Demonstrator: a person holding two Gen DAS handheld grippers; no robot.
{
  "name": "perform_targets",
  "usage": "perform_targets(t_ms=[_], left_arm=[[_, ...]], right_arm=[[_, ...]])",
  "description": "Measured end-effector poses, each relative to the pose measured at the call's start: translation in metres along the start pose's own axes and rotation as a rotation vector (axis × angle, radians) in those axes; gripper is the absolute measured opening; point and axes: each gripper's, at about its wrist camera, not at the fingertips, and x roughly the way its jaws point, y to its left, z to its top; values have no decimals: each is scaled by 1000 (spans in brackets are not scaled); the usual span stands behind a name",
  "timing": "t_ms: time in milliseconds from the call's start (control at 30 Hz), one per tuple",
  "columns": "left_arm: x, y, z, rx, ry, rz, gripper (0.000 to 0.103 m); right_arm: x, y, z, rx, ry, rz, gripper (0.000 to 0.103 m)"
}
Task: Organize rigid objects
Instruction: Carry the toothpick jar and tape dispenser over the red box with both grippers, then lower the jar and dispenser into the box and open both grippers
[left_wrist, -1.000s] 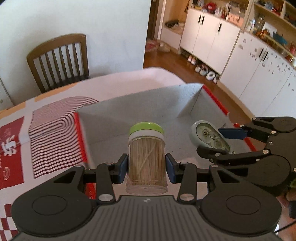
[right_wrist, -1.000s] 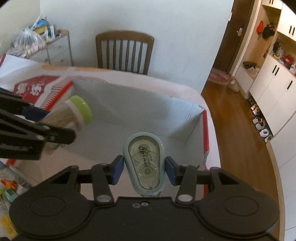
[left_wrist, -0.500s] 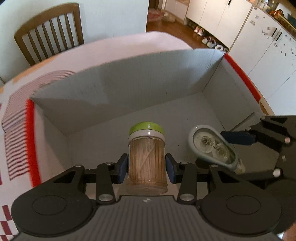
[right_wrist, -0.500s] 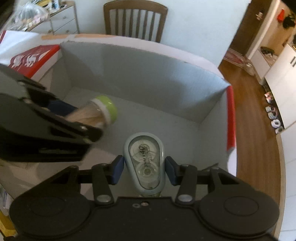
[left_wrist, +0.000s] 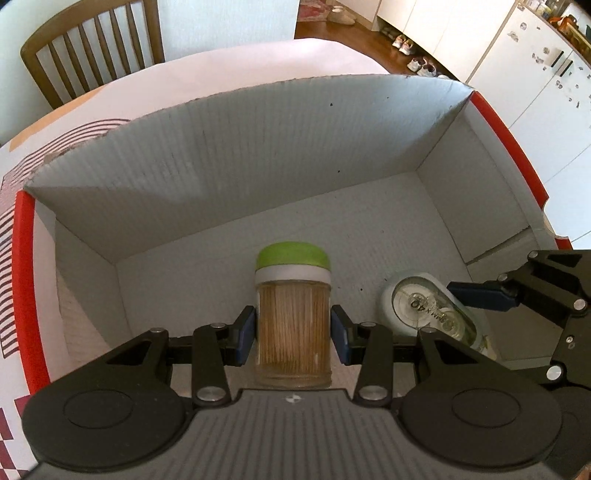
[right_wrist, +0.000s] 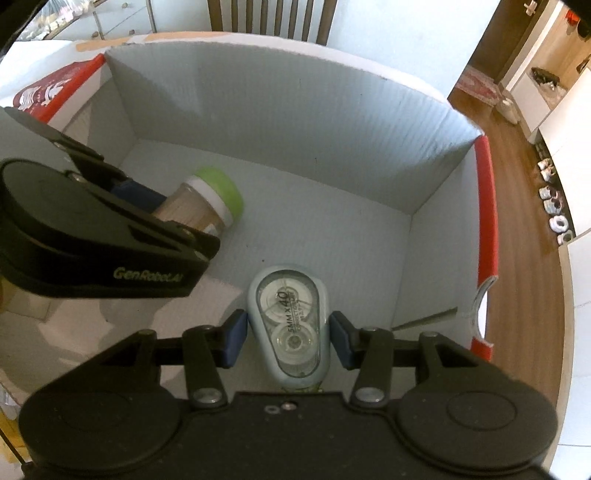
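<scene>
A: Now both tools are down inside the cardboard box, where a second ago they hung above its rim with the chair and the room showing behind. The grey walls fill both wrist views.

B: So the carry is done and only the set-down is left, I'd say. What is each one holding?

A: The left tool is clamped on the toothpick jar, blue pads pressed on the clear sides below the green lid, the same grip as before. The right tool is clamped on the correction tape dispenser, pads on its two long edges, rounded end pointing into the box.

B: Are they touching the box floor yet?

A: I cannot tell. Both things sit low over the floor, but no contact shows. The jar is toward the left half of the box, the dispenser just to its right, apart from each other.

B: And the pose of the hands?

A: Both tools point steeply down into the box, side by side. From the right wrist view the left tool comes in at the left with the jar slanted, lid end lowest.

B: Then the jar would likely land on its lid or tip onto its side when released.
</scene>
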Motion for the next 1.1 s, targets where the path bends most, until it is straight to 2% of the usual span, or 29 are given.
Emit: perform_targets(t_ms=[100,167,367,633,1100], left_arm=[[-1,3,2,-27,6,3,42],[-4,3,3,-24,2,4,43],[-22,-2,0,-26,-38,6,43],[-51,-1,-8,-19,-119,5,43],[-105,-4,-41,-11,-243,-10,43]], right_arm=[[2,-1,2,-12,7,-1,52],[2,-1,2,-13,3,2,60],[-4,2,-5,-6,-19,8,63],[-33,3,-13,23,-134,-1,63],[-82,9,-32,62,-265,-27,65]])
